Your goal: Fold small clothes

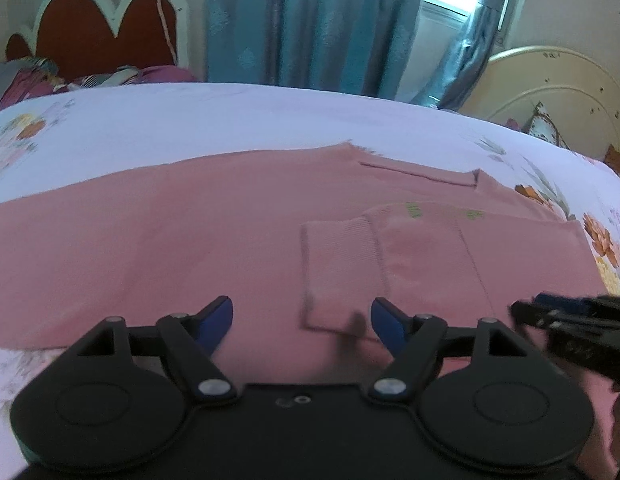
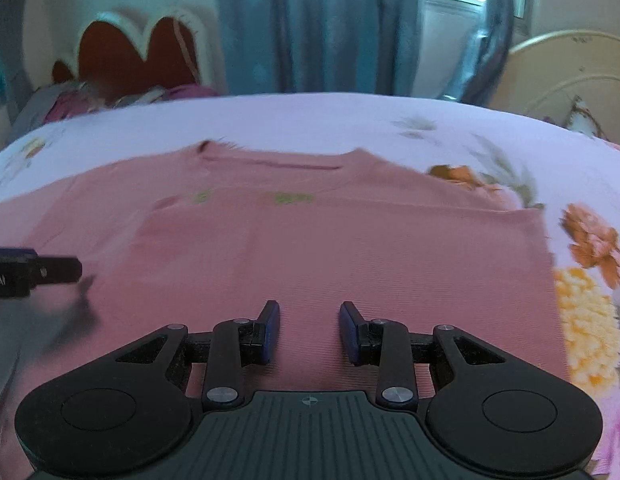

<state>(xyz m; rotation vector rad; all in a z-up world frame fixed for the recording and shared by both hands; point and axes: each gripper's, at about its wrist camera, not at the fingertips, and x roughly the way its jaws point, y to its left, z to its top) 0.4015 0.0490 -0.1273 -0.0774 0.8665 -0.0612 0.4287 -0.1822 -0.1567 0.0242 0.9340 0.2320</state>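
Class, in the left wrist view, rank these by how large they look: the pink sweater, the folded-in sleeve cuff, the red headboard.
1. pink sweater, by far the largest.
2. red headboard, though it stands farther away, so its true size is unsure.
3. sleeve cuff, smallest.

left gripper (image 1: 301, 324) low and level, jaws spread wide, gripping nothing. right gripper (image 2: 309, 330) near its right side, jaws parted less widely, also holding nothing, fingers pointing toward the far side.
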